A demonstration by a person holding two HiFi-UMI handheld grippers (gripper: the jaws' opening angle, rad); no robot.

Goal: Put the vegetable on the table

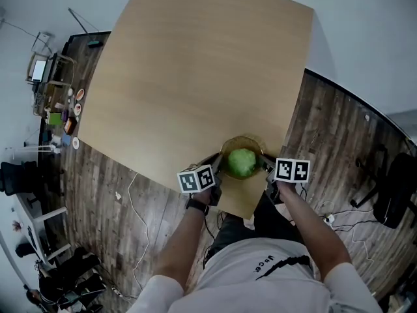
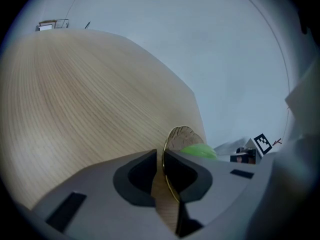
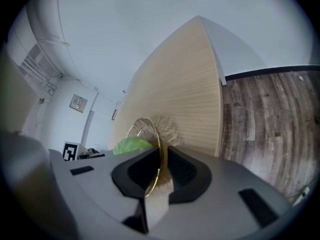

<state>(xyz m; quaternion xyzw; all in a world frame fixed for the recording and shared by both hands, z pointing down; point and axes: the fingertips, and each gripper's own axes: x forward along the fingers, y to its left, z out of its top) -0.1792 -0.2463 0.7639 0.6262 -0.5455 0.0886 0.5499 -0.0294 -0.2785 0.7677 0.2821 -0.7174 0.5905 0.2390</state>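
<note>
Pale wooden table [image 1: 195, 77] fills most of what we see from above, standing on a dark plank floor [image 1: 339, 129] with plain light walls around it; a cluttered shelf [image 1: 53, 93] stands well off to the left; near the table's closest corner we hold an amber glass bowl [image 1: 242, 143] between the two tools, and we cannot tell whether it rests on the wood or hangs just above it; in the bowl lies the vegetable [image 1: 242, 163], a round leafy green head that fills most of it; the left gripper [image 1: 217, 169] is clamped on the bowl's left rim, the thin glass edge pinched between its dark pads; the right gripper [image 1: 266, 166] is clamped on the opposite rim in the same way; each carries a marker cube [image 1: 196, 178], white with black squares; the print on the white shirt [image 1: 267, 272] below is too small for us to read.
</note>
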